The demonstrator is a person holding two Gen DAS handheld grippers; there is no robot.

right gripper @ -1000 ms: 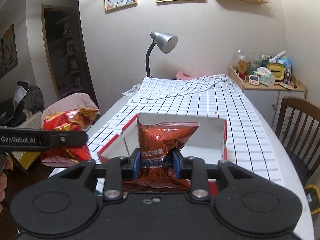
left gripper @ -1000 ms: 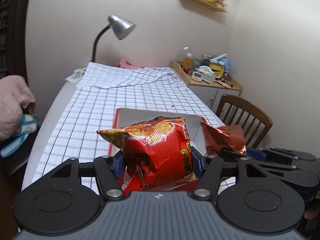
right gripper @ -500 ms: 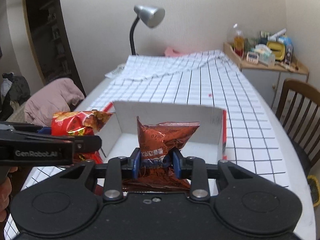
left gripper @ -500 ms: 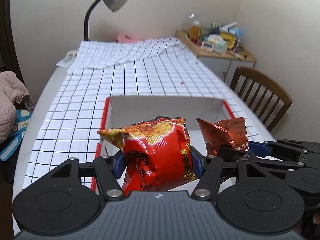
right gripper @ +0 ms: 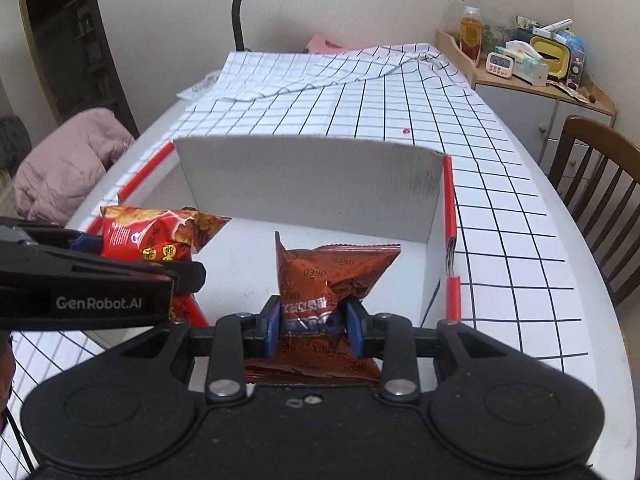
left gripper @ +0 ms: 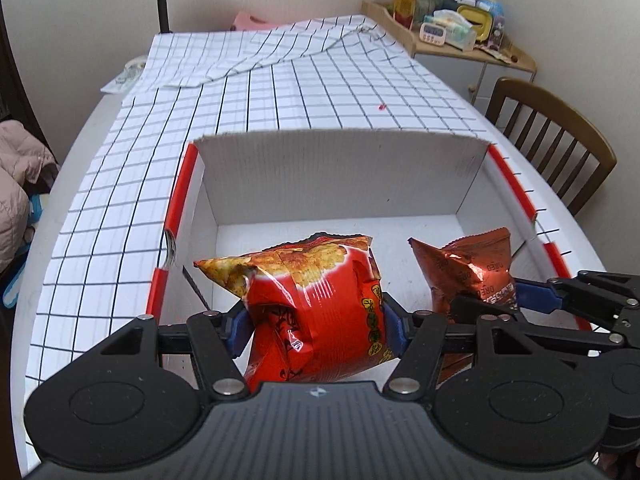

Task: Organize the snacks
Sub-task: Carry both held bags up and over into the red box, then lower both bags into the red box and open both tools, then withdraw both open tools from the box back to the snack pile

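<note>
Left gripper (left gripper: 316, 326): partly spread, its blue pads pressed into both sides of the red chip bag (left gripper: 316, 304), which it holds upright.
Red chip bag: bulging between the left fingers, hanging over the near left part of the box's inside; whether its bottom touches the floor is hidden by the gripper body.
Right gripper (right gripper: 314, 324): narrower than the left, its blue pads clamped on the lower half of the brown Oreo pouch (right gripper: 328, 276). Its jaws have just been easing apart a little, with the pouch between them and the pads in contact on both sides.
Brown Oreo pouch: upright, top edge crumpled, over the near right part of the box, just beside the red bag but apart from it.
Box (left gripper: 336, 176): white cardboard with red-edged side flaps, open at the top, standing on the tabletop; its floor is bare beyond the two bags.
Tabletop (right gripper: 500, 240): covered by a white cloth with a black grid.
Both grippers: pointed steeply down into the box, side by side.
</note>
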